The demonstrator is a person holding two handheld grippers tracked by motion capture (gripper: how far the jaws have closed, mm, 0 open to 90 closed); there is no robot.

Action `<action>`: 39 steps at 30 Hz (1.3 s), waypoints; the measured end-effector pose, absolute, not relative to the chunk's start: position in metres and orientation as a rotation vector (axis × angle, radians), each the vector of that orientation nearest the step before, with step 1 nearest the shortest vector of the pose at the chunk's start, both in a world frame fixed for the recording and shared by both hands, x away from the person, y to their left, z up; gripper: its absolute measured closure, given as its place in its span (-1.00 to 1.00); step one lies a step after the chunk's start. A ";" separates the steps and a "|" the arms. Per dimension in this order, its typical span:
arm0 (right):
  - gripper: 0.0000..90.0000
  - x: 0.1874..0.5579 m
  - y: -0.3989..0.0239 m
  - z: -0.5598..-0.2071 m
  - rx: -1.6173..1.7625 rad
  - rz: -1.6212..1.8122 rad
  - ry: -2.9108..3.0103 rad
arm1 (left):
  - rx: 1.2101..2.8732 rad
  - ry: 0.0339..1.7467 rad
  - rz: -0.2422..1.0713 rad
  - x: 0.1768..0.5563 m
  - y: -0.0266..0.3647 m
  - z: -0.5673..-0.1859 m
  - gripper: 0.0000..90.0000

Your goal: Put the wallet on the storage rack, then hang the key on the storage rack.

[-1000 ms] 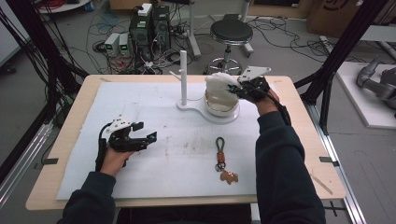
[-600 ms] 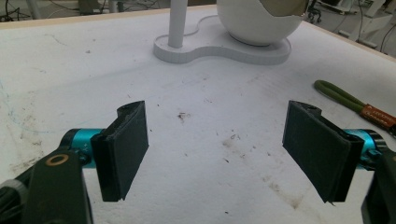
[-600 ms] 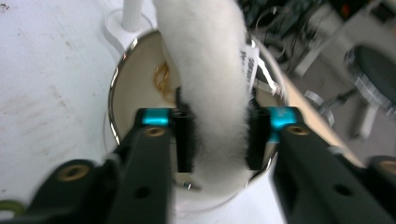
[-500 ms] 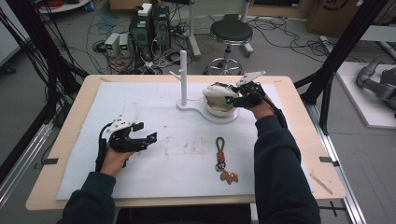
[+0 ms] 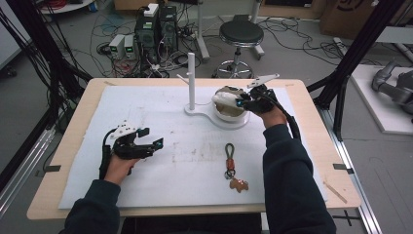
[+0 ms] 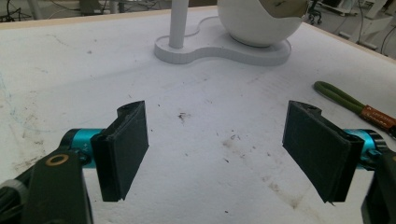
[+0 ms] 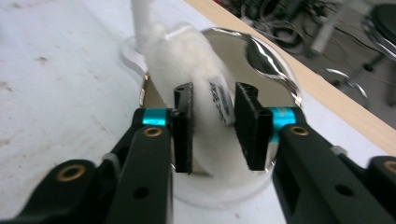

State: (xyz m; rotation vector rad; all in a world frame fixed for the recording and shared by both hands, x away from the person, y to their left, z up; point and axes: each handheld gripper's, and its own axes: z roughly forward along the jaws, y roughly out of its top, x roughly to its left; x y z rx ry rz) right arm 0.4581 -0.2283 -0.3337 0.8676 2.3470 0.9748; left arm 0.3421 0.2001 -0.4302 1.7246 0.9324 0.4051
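My right gripper [image 5: 239, 102] is shut on a white fluffy plush [image 5: 224, 96] and holds it over a white bowl [image 5: 229, 114] at the back of the table. In the right gripper view the plush [image 7: 187, 51] sits squeezed between the pads, partly inside the bowl's shiny metal-lined rim [image 7: 275, 60]. The bowl rests on a flat white stand [image 5: 209, 117] with an upright post [image 5: 191, 78]. My left gripper [image 5: 150, 139] lies low at the table's left, open, with nothing between its jaws [image 6: 215, 154].
A keychain [image 5: 231, 166] with a green cord loop and a brown charm lies on the white mat [image 5: 170, 161] in front of the stand. Its cord [image 6: 338, 95] shows at the right of the left gripper view. A stool and cables stand beyond the table.
My right gripper has carried the plush a little left and down onto the bowl. The left gripper has hardly moved.
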 end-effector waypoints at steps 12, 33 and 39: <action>-0.18 0.396 -0.290 -0.350 0.975 1.179 2.133 | 1.709 0.925 0.419 0.342 0.203 -0.430 -0.51; -0.36 0.347 -0.307 -0.395 1.050 1.157 2.147 | 1.710 0.941 0.446 0.342 0.204 -0.430 -0.57; -0.36 0.343 -0.306 -0.398 1.064 1.177 2.167 | 1.704 0.949 0.439 0.344 0.205 -0.431 -0.57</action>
